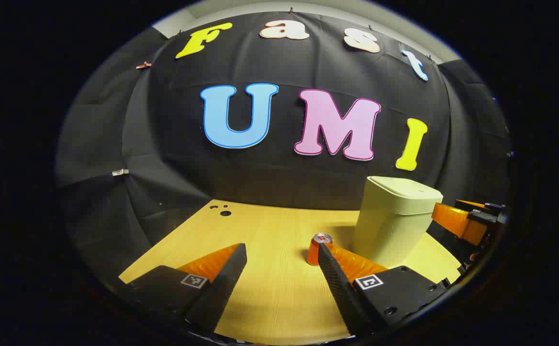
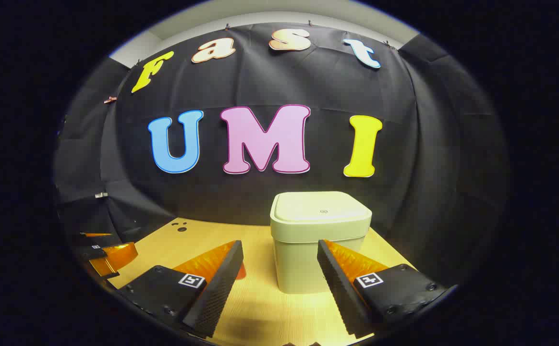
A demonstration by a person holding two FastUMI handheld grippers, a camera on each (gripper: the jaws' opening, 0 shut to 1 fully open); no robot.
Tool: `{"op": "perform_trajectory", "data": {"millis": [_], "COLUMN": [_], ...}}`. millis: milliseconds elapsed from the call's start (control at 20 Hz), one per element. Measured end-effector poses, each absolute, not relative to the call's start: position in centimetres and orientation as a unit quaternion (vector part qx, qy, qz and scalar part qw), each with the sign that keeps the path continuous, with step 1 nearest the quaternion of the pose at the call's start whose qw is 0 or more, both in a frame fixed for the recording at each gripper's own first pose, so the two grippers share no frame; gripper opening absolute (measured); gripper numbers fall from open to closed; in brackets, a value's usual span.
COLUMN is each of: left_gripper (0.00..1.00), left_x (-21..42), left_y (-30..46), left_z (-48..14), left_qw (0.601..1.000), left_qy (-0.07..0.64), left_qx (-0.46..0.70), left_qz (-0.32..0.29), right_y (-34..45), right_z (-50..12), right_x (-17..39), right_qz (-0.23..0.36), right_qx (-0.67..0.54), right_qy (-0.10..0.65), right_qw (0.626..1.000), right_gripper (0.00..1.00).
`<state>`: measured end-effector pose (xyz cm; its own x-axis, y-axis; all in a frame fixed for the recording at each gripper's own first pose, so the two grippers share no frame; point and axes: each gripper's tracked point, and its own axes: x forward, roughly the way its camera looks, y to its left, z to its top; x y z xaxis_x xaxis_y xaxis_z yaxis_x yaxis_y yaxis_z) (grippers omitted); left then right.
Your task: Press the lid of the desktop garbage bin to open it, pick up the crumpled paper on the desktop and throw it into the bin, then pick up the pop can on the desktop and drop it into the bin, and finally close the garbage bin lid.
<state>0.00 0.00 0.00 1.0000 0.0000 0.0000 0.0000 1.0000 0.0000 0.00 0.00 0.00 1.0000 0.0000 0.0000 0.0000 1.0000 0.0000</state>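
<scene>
Both the left gripper (image 1: 282, 257) and right gripper (image 2: 279, 254) gape wide, empty. Bin (image 2: 318, 240) lower centre, lid (image 2: 322, 207) shut; we judge it rigid, press the top. Pop can (image 1: 319, 249) beside it: light, slick, dentable, so we'd grip mid-body

Matt, smooth plastic bin (image 2: 308, 240); pale wood-grain bench (image 1: 270, 288) with a soft sheen; glossy metal can (image 1: 317, 249) beside the bin

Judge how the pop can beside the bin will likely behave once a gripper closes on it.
The pop can stands upright on the table, narrow for its height, so a sideways nudge could tip it. Its round wall means it would probably roll once down. The smooth, shiny wall may be slippery, and a thin wall could dent under a hard squeeze.
</scene>
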Motion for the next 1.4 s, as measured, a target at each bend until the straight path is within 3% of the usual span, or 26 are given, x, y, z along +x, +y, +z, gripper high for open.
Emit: {"op": "perform_trajectory", "data": {"millis": [450,1400], "left_gripper": [0.95,0.96], "left_x": [1.6,3.6], "left_y": [-0.2,-0.2], "left_z": [-0.2,-1.2], "left_qw": [1.0,0.999], "left_qy": [0.009,0.022], "left_qx": [0.008,0.028], "left_qz": [-0.001,-0.023], "right_y": [0.9,0.8], "right_z": [0.4,-1.6], "right_x": [0.8,3.0], "right_qz": [0.017,-0.008], "right_qx": [-0.009,0.008], "right_qy": [-0.007,0.03], "right_qw": [1.0,0.999], "right_gripper": [0.98,0.98]}}
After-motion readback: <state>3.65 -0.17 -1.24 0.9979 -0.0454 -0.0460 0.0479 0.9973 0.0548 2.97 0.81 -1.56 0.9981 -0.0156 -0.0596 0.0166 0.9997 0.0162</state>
